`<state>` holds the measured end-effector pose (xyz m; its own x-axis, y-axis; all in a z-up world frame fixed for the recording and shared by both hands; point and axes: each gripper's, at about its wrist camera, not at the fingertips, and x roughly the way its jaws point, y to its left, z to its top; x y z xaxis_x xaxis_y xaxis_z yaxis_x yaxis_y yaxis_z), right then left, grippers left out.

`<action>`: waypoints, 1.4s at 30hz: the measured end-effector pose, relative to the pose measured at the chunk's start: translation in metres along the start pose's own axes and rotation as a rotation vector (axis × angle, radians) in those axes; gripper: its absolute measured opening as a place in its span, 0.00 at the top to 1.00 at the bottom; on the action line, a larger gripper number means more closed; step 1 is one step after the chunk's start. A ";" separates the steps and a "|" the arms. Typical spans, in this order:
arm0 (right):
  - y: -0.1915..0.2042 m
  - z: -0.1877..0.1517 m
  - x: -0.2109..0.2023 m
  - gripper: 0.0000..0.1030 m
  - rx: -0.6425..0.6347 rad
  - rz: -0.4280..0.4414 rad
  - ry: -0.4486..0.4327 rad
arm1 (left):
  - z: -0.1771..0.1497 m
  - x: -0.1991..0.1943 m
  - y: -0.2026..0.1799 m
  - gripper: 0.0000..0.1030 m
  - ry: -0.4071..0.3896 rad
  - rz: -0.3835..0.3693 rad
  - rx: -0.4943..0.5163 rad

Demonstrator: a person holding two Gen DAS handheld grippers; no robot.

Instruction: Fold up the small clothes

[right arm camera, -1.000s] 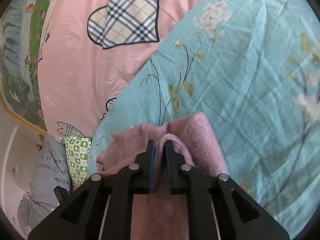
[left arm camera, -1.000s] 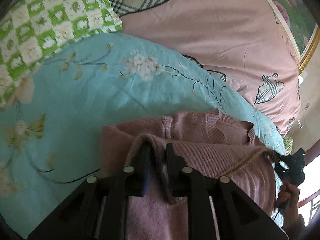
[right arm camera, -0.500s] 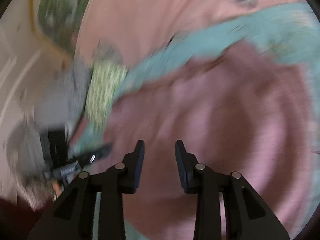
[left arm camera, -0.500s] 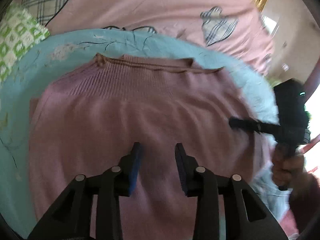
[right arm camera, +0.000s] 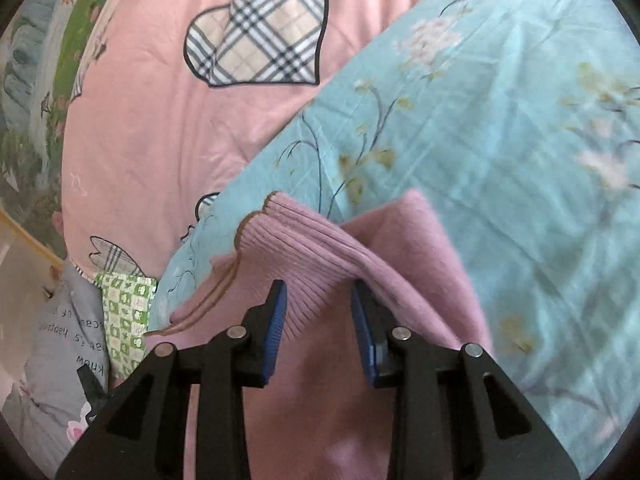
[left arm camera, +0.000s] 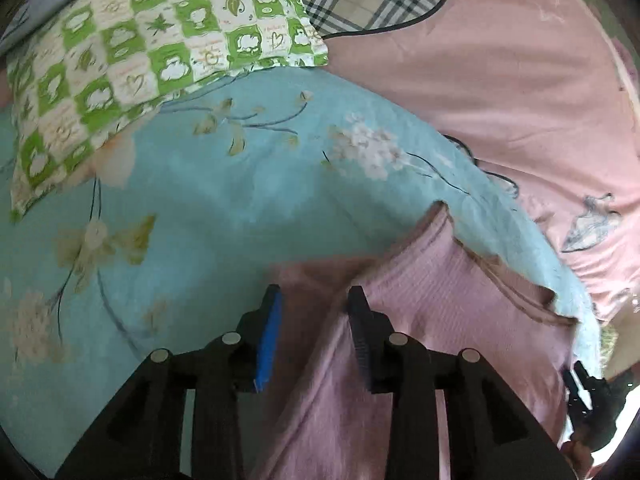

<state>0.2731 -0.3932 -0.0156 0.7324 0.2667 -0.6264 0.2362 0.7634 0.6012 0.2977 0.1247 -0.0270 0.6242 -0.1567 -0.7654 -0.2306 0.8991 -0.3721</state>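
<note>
both pairs of fingers stand spread, nothing pinched between them. at the right gripper (right arm camera: 319,300) the ribbed hem of the pink sweater (right arm camera: 304,264) rises as a ridge straight into the gap between the jaws, running from ahead-left of the tips back toward the right finger, so a closing there would likely catch it. the left gripper (left arm camera: 314,300) sits over the sweater's (left arm camera: 440,288) other end: cloth lies under and to the right of its tips, with a folded edge reaching ahead-right, and only bare quilt to the left finger's outer side. the hem's long axis seems to lie across from one gripper to the other, and the right one looks nearer to a grip. the opposite tool shows as a dark shape at the far right edge of the left view.

beyond the sweater spreads a soft turquoise floral quilt (right arm camera: 500,120), which will give under pressure. further ahead lies a pink sheet (right arm camera: 152,128) with plaid heart patches, and a green-and-white checked pillow (left arm camera: 132,52) ahead-left of the left fingers. a grey printed cushion (right arm camera: 60,344) lies far left of the right fingers.
</note>
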 end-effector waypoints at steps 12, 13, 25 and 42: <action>0.026 -0.097 -0.086 0.49 -0.127 0.060 0.160 | -0.115 -0.085 -0.047 0.53 0.086 -0.157 0.165; 0.023 -0.103 -0.088 0.46 -0.135 0.009 0.173 | -0.124 -0.084 -0.045 0.54 0.112 -0.127 0.171; -0.016 -0.127 -0.147 0.47 -0.112 -0.163 0.074 | -0.159 -0.113 -0.001 0.61 0.129 -0.068 0.117; 0.034 -0.171 -0.149 0.43 -0.207 0.051 0.114 | -0.182 -0.115 0.019 0.27 0.077 -0.135 -0.169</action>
<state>0.0625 -0.3061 0.0131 0.6603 0.3639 -0.6569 0.0563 0.8483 0.5266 0.0861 0.0856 -0.0415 0.6005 -0.3074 -0.7382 -0.2749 0.7875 -0.5515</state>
